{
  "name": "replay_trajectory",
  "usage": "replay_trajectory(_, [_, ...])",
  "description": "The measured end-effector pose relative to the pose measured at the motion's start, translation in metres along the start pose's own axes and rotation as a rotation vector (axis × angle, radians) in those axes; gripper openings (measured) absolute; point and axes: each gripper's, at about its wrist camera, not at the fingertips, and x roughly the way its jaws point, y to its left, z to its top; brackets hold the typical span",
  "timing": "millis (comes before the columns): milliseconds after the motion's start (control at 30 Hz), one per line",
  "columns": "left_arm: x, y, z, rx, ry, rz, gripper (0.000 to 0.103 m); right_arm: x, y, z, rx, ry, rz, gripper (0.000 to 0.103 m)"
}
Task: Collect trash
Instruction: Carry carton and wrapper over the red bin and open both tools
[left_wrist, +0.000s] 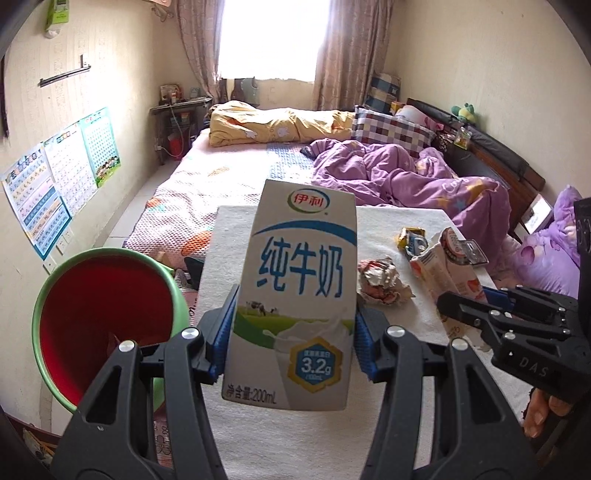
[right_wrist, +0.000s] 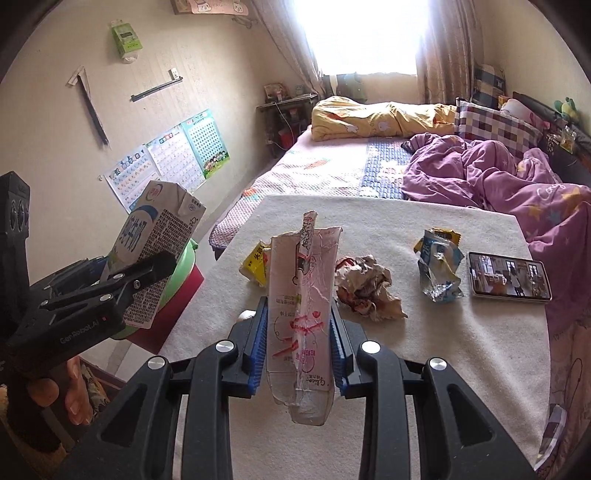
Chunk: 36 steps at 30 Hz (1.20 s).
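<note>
Two cartons held above the table

A milk carton (left_wrist: 295, 295) is pinched in the left tongs (left_wrist: 291, 332); a flattened pink carton (right_wrist: 301, 325) is pinched in the right tongs (right_wrist: 298, 350).

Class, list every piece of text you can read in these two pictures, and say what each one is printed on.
"伊利", "纯牛奶", "3.2g", "净含量:200mL": front of the milk carton.
"DAS": body of the right gripper.
"GenRobot.AI": body of the left gripper.
Torn pink carton: print upside down, too blurred.
Wall posters: too small.
</note>
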Motion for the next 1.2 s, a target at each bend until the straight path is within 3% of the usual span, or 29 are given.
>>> replay_trajectory(567, [-0.003,0.058,-0.003,-0.114,-0.006,0.135,0.052,0.048,0.058,0.027,-0.114,0.038,0.120,0.029])
replay_trajectory(1200, [0.004,0.134,-0.022,-0.211,0.025,0.269,0.052,0.099,0.102,0.045,-0.189,0.085,0.191,0.030])
